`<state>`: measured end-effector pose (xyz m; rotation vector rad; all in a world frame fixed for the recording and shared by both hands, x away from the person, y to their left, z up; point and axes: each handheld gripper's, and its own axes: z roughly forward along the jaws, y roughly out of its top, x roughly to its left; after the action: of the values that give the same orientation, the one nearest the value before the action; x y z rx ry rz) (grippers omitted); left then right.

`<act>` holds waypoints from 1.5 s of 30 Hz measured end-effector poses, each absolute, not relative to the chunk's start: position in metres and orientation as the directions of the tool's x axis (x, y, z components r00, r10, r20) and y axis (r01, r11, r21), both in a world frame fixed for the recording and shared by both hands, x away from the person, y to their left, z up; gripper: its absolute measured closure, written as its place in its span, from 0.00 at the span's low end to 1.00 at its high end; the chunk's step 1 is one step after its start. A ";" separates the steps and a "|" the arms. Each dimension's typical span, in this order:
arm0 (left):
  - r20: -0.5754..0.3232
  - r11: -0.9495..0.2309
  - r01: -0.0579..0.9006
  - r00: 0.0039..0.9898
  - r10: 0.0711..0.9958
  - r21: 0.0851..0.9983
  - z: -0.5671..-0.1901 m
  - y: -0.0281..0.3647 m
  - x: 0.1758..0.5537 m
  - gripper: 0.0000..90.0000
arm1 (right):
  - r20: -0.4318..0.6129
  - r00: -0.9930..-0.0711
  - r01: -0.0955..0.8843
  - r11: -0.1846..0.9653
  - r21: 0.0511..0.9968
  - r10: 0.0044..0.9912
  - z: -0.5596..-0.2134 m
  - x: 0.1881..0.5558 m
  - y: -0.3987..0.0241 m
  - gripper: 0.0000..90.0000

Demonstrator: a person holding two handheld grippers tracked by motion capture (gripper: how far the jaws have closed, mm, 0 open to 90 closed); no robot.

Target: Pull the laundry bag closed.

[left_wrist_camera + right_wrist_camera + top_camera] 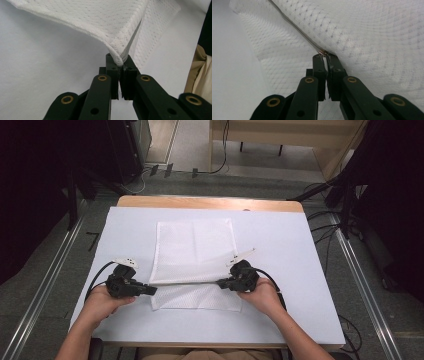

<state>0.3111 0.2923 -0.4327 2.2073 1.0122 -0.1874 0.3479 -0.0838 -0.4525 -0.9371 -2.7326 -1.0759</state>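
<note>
White mesh bag point(194, 251) long axis runs away from person; left claw point(151, 290), right claw point(221, 283) clamp its zipper edge.

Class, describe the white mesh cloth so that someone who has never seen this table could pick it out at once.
Start at the big white table in the high view. Near its middle lies the white mesh cloth, folded over itself along its near part. What sets it apart is its dotted weave against the smooth tabletop, and the fold edge pinched at either end by the left gripper and the right gripper.
</note>
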 end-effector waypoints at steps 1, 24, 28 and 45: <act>-0.391 -0.457 0.713 0.685 0.615 0.532 -0.433 0.292 0.311 0.97 | 0.266 -0.811 0.563 0.573 0.596 0.521 -0.452 0.348 -0.085 0.98; -0.395 -0.448 0.716 0.681 0.617 0.535 -0.433 0.294 0.311 0.97 | 0.285 -0.798 0.583 0.560 0.588 0.531 -0.450 0.346 -0.107 0.98; -0.393 -0.449 0.717 0.680 0.619 0.533 -0.433 0.296 0.311 0.97 | 0.287 -0.797 0.584 0.561 0.587 0.531 -0.450 0.345 -0.111 0.98; -0.401 -0.447 0.721 0.677 0.618 0.529 -0.433 0.298 0.311 0.97 | 0.306 -0.793 0.592 0.549 0.590 0.527 -0.449 0.345 -0.124 0.98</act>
<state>0.3111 0.2978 -0.4330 2.1978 1.0244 -0.1933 0.3448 -0.1241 -0.4494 -0.9721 -2.6822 -1.0755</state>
